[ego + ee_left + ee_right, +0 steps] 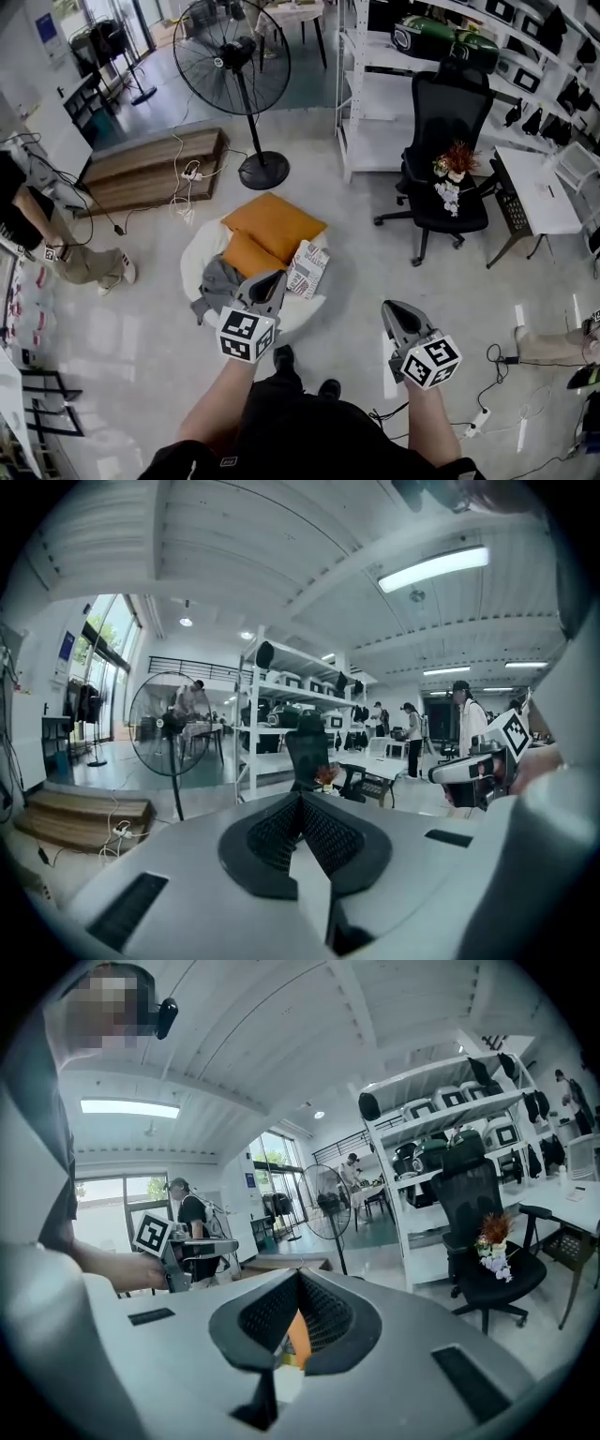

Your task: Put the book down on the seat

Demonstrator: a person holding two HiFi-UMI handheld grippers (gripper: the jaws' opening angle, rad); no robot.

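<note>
In the head view the book (307, 268), with a patterned grey and white cover, lies flat on the round white seat (200, 251), beside two orange cushions (274, 225) and a grey cloth (217, 281). My left gripper (271, 280) hovers over the seat's near edge, just left of the book, with its jaws shut and nothing in them. My right gripper (395, 310) is held to the right, above the floor, also shut and empty. The left gripper view shows the jaws of the left gripper (300, 801) pressed together. Those of the right gripper (297, 1281) meet at the tip in the right gripper view.
A standing fan (234, 56) is behind the seat. A black office chair (448, 178) carrying flowers stands at the right, next to white shelves (375, 94) and a white desk (539, 192). A wooden bench (155, 169) and cables lie to the left. A person (37, 225) sits at far left.
</note>
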